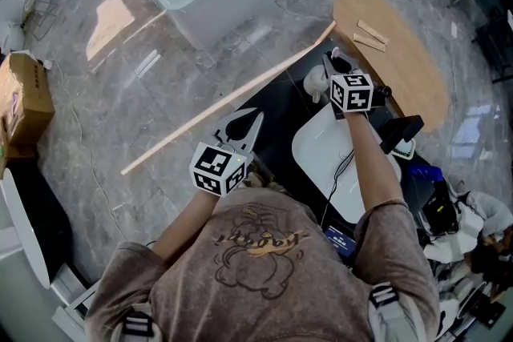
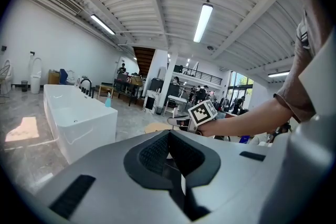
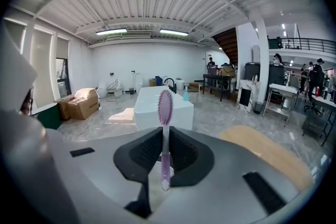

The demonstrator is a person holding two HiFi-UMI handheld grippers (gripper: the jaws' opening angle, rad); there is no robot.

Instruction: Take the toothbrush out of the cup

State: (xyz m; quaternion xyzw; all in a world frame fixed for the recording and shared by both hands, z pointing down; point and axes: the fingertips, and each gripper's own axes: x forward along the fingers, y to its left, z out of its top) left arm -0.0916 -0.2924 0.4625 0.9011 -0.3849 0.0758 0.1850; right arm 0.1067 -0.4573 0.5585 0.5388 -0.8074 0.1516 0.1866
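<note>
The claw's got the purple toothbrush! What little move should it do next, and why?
Probably lift the right claw a little, straight up. Its jaws are shut on the toothbrush, which stands upright, bristle head on top, its lower end showing free below the jaws. No cup shows in the right gripper view, so a short rise should keep the brush clear before carrying it aside.

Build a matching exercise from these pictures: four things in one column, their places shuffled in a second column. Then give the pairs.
1. purple plastic toothbrush
2. white rectangular bathtub
3. brown cardboard box
4. oval wooden tabletop

A. at the head view's left edge
B. upright, clamped in the right tool
C. at the head view's top edge
D. bearing two wooden sticks

Pairs: 1-B, 2-C, 3-A, 4-D
</note>
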